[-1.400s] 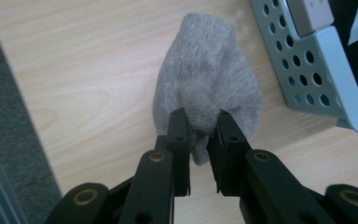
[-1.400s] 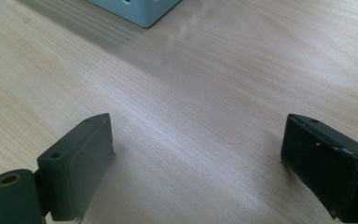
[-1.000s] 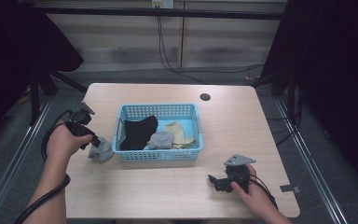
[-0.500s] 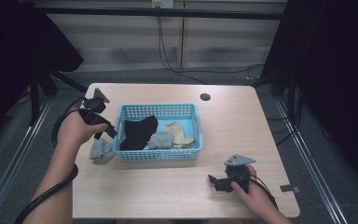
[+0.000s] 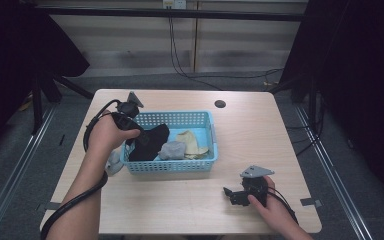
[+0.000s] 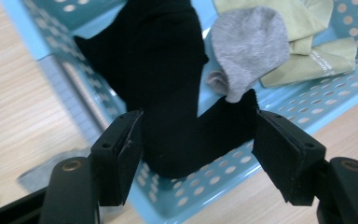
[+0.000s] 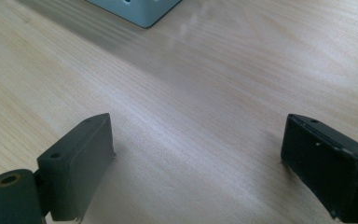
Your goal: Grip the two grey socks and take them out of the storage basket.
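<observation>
A limp black sock (image 6: 168, 84) lay draped over the near wall of the perforated blue plastic basket (image 6: 200, 186), just ahead of the left gripper (image 6: 196, 149). Its jaws had just been opening and stood apart, released, the sock between them but unpressed. A soft grey sock (image 6: 247, 46) lay beyond. The right gripper (image 7: 196, 163) rested spread wide over bare wooden table (image 7: 191, 93).

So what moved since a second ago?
The left gripper let go of the grey sock beside the basket, its jaws opening, and swung up over the black sock without gripping it. The right gripper stayed on the table; the basket stayed put.
</observation>
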A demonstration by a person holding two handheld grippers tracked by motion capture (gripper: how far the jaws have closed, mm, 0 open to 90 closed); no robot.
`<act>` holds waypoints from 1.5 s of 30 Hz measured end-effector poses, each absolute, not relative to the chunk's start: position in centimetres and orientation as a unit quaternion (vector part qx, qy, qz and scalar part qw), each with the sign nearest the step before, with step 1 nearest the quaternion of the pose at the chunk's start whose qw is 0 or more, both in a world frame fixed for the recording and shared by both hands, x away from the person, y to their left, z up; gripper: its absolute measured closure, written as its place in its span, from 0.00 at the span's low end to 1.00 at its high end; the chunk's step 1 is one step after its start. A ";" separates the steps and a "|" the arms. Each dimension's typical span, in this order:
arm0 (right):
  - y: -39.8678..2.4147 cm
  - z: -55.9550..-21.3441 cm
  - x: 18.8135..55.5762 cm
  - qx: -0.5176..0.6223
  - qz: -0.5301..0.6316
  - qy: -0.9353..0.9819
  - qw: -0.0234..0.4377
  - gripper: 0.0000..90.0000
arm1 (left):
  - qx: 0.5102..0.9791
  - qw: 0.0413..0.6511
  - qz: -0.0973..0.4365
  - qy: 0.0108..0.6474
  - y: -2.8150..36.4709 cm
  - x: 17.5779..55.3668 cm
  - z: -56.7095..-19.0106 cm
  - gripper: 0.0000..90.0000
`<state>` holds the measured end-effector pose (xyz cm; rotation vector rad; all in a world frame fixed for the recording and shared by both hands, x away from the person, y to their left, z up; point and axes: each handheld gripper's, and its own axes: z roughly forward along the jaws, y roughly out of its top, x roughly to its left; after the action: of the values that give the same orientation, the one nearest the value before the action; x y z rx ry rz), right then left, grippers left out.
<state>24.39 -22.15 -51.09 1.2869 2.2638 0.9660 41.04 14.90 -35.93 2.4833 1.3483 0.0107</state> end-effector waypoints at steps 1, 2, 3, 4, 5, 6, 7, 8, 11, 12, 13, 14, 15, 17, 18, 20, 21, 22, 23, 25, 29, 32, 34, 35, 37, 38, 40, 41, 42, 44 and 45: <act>-22.1 -51.1 24.4 0.456 0.342 0.801 0.181 0.10 | 0.869 0.156 0.001 0.470 14.6 41.1 -36.2 0.36; -22.1 -51.1 24.4 0.456 0.342 0.801 0.181 0.10 | 0.871 0.156 0.000 0.466 14.3 41.1 -36.3 0.36; -22.2 -51.1 24.4 0.456 0.342 0.802 0.181 0.10 | 0.870 0.157 -0.002 0.467 14.0 41.2 -36.5 0.36; -22.1 -51.1 24.4 0.456 0.342 0.801 0.181 0.10 | 0.872 0.156 -0.003 0.464 13.7 41.2 -36.7 0.36; -22.2 -51.1 24.4 0.456 0.342 0.801 0.181 0.10 | 0.873 0.155 -0.004 0.462 13.5 41.3 -36.8 0.36; -22.2 -51.1 24.4 0.456 0.342 0.802 0.181 0.10 | 0.874 0.156 -0.005 0.460 13.2 41.4 -37.0 0.36; -22.2 -51.1 24.4 0.456 0.342 0.801 0.181 0.10 | 0.875 0.157 -0.006 0.457 12.9 41.4 -37.2 0.36; -22.2 -51.1 24.4 0.456 0.342 0.801 0.181 0.10 | 0.876 0.158 -0.008 0.455 12.6 41.5 -37.4 0.36; -22.1 -51.1 24.4 0.457 0.342 0.801 0.180 0.10 | 0.879 0.157 -0.012 0.451 11.7 41.6 -38.0 0.36; -22.1 -51.1 24.4 0.457 0.342 0.801 0.180 0.10 | 0.879 0.156 -0.013 0.449 11.3 41.6 -38.2 0.36; -22.2 -51.1 24.4 0.456 0.342 0.802 0.181 0.10 | 0.881 0.156 -0.013 0.447 11.0 41.6 -38.4 0.36; -22.2 -51.1 24.4 0.456 0.342 0.802 0.181 0.10 | 0.882 0.156 -0.014 0.445 10.7 41.6 -38.6 0.36; -22.2 -51.1 24.4 0.456 0.342 0.801 0.181 0.10 | 0.882 0.155 -0.016 0.444 10.5 41.7 -38.8 0.36; -22.2 -51.1 24.4 0.456 0.342 0.801 0.181 0.10 | 0.884 0.153 -0.018 0.441 10.1 41.7 -39.2 0.36; -22.2 -51.1 24.4 0.456 0.342 0.801 0.181 0.10 | 0.885 0.151 -0.019 0.440 9.9 41.8 -39.4 0.36; -22.2 -51.1 24.4 0.456 0.343 0.801 0.181 0.10 | 0.885 0.153 -0.021 0.440 9.7 41.9 -39.7 0.36; -22.2 -51.1 24.4 0.456 0.342 0.801 0.181 0.10 | 0.885 0.153 -0.022 0.439 9.5 41.9 -39.9 0.36; -22.2 -51.1 24.4 0.456 0.342 0.801 0.181 0.10 | 0.885 0.152 -0.023 0.439 9.3 41.9 -40.1 0.36; -22.2 -51.1 24.4 0.456 0.342 0.801 0.181 0.10 | 0.886 0.151 -0.026 0.438 9.2 41.9 -40.4 0.36; -22.2 -51.1 24.4 0.456 0.342 0.801 0.181 0.10 | 0.887 0.150 -0.028 0.436 8.8 42.0 -40.8 0.37; -22.2 -51.1 24.4 0.456 0.342 0.801 0.181 0.10 | 0.887 0.152 -0.030 0.435 8.1 42.0 -41.4 0.37; -22.2 -51.1 24.4 0.456 0.342 0.801 0.181 0.10 | 0.886 0.155 -0.033 0.436 7.7 42.1 -41.9 0.38; -22.2 -51.1 24.4 0.456 0.342 0.801 0.181 0.10 | 0.884 0.156 -0.033 0.440 7.5 42.2 -42.2 0.38; -22.2 -51.1 24.4 0.456 0.342 0.802 0.181 0.10 | 0.883 0.156 -0.034 0.440 7.4 42.3 -42.4 0.38; -22.2 -51.1 24.4 0.456 0.343 0.801 0.181 0.10 | 0.883 0.156 -0.035 0.442 7.2 42.4 -42.7 0.38; -22.1 -51.1 24.4 0.457 0.342 0.801 0.180 0.10 | 0.882 0.156 -0.035 0.443 7.1 42.4 -42.9 0.38; -22.1 -51.1 24.4 0.457 0.342 0.801 0.180 0.10 | 0.882 0.151 -0.030 0.446 7.0 42.5 -43.2 0.38; -22.2 -51.1 24.4 0.456 0.343 0.802 0.181 0.10 | 0.881 0.152 -0.032 0.448 7.0 42.5 -43.3 0.37; -22.1 -51.1 24.4 0.457 0.342 0.801 0.180 0.10 | 0.879 0.153 -0.034 0.451 7.0 42.6 -43.5 0.37; -22.1 -51.1 24.4 0.457 0.342 0.801 0.180 0.10 | 0.879 0.152 -0.034 0.450 7.0 42.6 -43.8 0.37; -22.1 -51.1 24.4 0.457 0.342 0.801 0.180 0.10 | 0.878 0.152 -0.035 0.453 7.0 42.6 -44.0 0.37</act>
<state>24.37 -22.15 -51.09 1.2908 2.2633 0.9675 42.64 7.04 -44.00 2.5190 1.3001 -0.0993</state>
